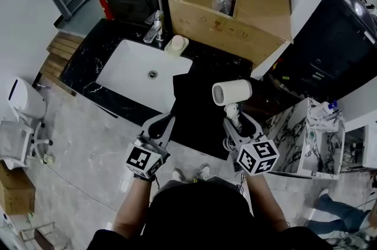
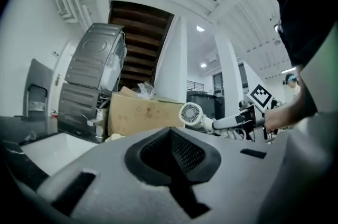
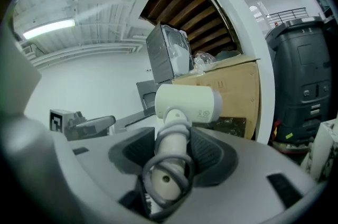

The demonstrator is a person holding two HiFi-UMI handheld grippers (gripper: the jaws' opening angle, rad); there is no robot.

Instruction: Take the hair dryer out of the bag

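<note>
Dryer (image 1: 231, 92) is up in the air over the dark table (image 1: 88, 63), clamped by its handle in the right gripper (image 1: 234, 120), fingers spread fairly wide around it. I'd guess light, hard, smooth plastic, top-heavy at the barrel, so gripping the handle close under the head makes sense, and the cord (image 3: 168, 174) looped round it should add some bite. Left gripper (image 1: 164, 120) is pinched fully closed on nothing. Only the right gripper view shows that cord wrap on the dryer; only the head view shows the sink (image 1: 138, 75) nearby.

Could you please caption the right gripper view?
Right gripper gripping white hair dryer by its handle, cardboard box behind.
</note>
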